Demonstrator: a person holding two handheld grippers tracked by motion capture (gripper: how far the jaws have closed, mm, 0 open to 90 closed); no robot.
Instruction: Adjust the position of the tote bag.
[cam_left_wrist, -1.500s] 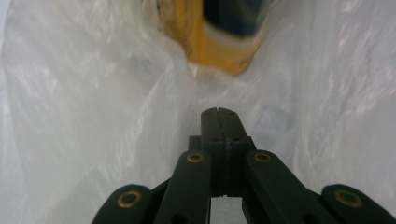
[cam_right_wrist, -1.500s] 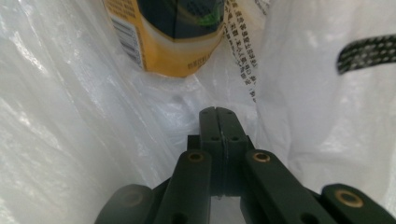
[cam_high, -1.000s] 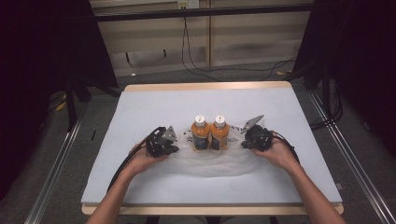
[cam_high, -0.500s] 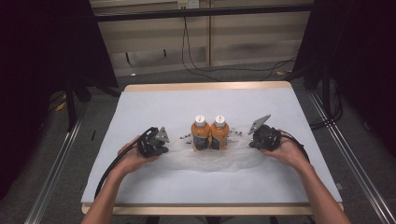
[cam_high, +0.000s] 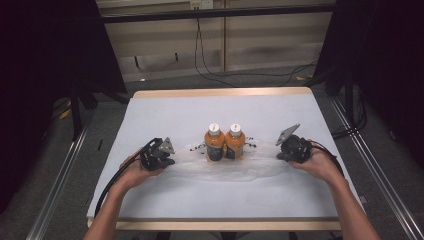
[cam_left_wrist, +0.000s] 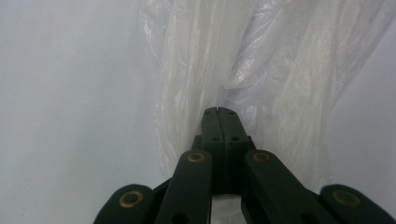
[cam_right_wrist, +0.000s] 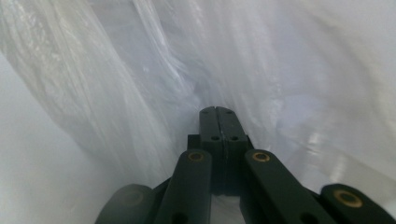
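Clear plastic bag (cam_high: 225, 167) is lying flat on the white table cover (cam_high: 165, 115), spreading from mid-table out toward both hands. Two orange bottles (cam_high: 224, 142) with white caps are standing upright side by side at the bag's middle; whether they are inside the film or standing on top of it I cannot tell from the high view.

Left gripper (cam_high: 167, 159) is sitting at the bag's left end, right gripper (cam_high: 281, 150) at its right end, well apart with the bottles between them. In the left gripper view the black jaws are pressed together, and gathered film (cam_left_wrist: 196, 70) is bunching up right at their tips — the left gripper (cam_left_wrist: 218, 112) looks to be pinching the plastic. The right gripper view shows the same: jaws closed tip to tip, the right gripper (cam_right_wrist: 218, 110) buried in folds of film (cam_right_wrist: 140, 79). So both pairs of fingers are narrow, each holding a pinch of bag.

The work in hand looks like stretching or opening the bag from its two ends.

Risks from here, as a judgement:
- Thin film is slipping out of one pinch if the pull is uneven.
- Plastic is tearing at the jaw tips under too hard a tug.
- Bottles — tall, close together — are tipping over if the film drags under or against them.
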